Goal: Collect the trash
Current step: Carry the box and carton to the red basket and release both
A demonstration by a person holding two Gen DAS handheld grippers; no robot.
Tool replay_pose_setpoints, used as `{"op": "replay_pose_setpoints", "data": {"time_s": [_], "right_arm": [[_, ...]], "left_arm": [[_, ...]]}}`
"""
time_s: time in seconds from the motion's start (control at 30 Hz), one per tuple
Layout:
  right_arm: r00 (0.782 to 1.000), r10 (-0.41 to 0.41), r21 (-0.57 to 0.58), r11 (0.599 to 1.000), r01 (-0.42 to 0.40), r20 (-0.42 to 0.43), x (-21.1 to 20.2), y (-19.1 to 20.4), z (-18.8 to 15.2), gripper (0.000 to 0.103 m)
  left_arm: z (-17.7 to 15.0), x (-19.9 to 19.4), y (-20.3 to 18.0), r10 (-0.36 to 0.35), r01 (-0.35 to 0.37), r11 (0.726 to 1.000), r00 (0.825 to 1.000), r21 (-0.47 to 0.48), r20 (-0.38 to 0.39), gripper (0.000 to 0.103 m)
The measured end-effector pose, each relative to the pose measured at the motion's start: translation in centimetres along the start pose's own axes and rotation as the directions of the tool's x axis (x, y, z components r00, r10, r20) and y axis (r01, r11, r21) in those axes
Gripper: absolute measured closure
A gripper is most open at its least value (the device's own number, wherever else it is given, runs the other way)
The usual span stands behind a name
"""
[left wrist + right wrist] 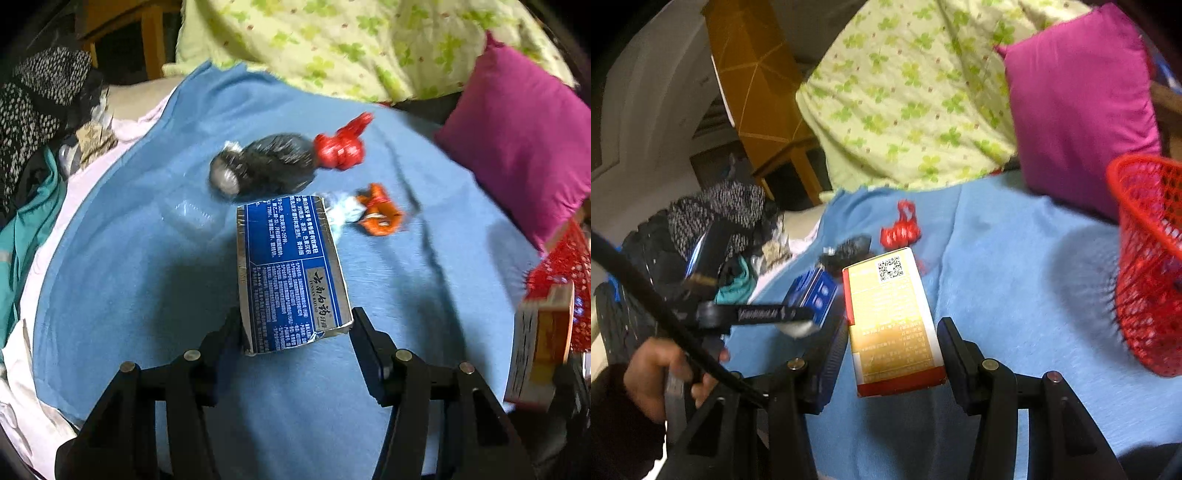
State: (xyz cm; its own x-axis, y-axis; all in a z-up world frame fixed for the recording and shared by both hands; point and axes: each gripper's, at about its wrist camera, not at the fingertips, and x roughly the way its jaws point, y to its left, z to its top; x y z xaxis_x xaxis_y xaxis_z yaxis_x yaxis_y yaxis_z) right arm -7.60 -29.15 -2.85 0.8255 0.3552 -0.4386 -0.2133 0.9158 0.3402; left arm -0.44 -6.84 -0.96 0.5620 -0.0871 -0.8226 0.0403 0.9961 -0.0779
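Left wrist: left gripper (295, 328) clamps the blue box (291, 273) over the blue sheet (147, 258), loose wrappers (376, 210) beyond. Right gripper (892, 354) pinches the yellow box (892, 321); red basket (1145, 266) sits right. Risk: shallow end-grips, either box could pivot out mid-swing.
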Motion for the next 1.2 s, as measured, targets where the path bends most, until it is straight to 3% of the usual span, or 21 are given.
{"op": "replay_pose_setpoints", "data": {"time_s": [0.27,0.5,0.8,1.03,1.2], "right_arm": [[0.989,-0.063,0.035,0.998,0.059,0.134,-4.8,-1.5,2.0,0.050],[0.957,-0.145,0.125,0.985,0.116,0.250,-9.6,-4.5,3.4,0.050],[0.911,-0.236,0.234,0.959,0.162,0.338,-14.1,-8.2,4.7,0.050],[0.861,-0.315,0.285,0.935,0.210,0.400,-17.1,-10.7,6.6,0.050],[0.843,-0.353,0.336,0.915,0.222,0.405,-18.4,-13.2,7.0,0.050]], "left_arm": [[0.1,-3.1,-3.9,-0.109,0.099,0.989,0.990,0.110,0.088,0.044],[-0.4,-6.4,-8.4,-0.199,0.164,0.960,0.970,0.226,0.141,0.044],[-0.4,-10.2,-14.3,-0.273,0.178,0.913,0.935,0.367,0.227,0.044],[0.6,-12.0,-20.2,-0.319,0.147,0.864,0.900,0.481,0.298,0.044],[1.3,-12.1,-23.8,-0.343,0.134,0.838,0.883,0.529,0.319,0.044]]}}
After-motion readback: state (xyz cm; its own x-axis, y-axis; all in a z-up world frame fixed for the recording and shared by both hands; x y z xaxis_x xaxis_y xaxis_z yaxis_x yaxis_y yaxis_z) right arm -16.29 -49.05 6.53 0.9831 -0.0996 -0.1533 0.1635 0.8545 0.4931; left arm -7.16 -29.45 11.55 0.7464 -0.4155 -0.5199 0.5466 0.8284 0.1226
